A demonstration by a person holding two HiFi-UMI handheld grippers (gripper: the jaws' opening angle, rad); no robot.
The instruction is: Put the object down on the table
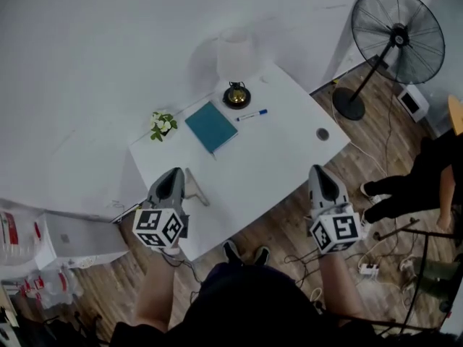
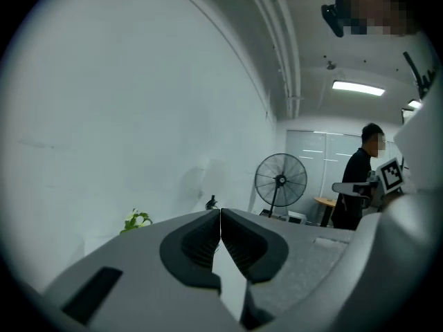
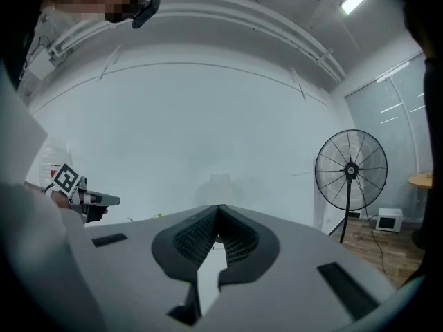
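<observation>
1. The left gripper point(image 1: 172, 176) hangs over the table's near left edge. Its own view shows the jaws pressed together with nothing between them.
2. The right gripper point(image 1: 322, 173) is held off the table's near right edge, above the floor. Its jaws also meet at the tips and grip nothing.
3. Below the grippers, the wearer's dark shoes point(image 1: 246, 254) stand on the wooden floor point(image 1: 289, 219). Cables and a white power strip point(image 1: 369, 270) lie on the boards to the right.
4. The white table point(image 1: 289, 157) sits at an angle to the head view, with one corner pointing toward the wearer.
5. A pale elongated object point(image 1: 197, 187) lies on the table close to its near left edge, just beside the left gripper's tip. What it is cannot be told.
6. Further in, a teal book point(image 1: 210, 126) lies flat near the middle of the tabletop. A pen point(image 1: 251, 115) lies just right of it, and a round cable hole point(image 1: 323, 134) sits near the right corner.
7. At the far edge a small potted plant point(image 1: 162, 124) stands to the left of the book. A lamp point(image 1: 236, 95) with a white shade stands beyond the pen.
8. The table backs onto a plain white wall point(image 1: 87, 63).
9. A black pedestal fan point(image 1: 397, 35) stands on the floor at the far right, next to a small white box point(image 1: 413, 102).
10. A person in dark clothes point(image 1: 427, 172) is at the right edge of the room.
</observation>
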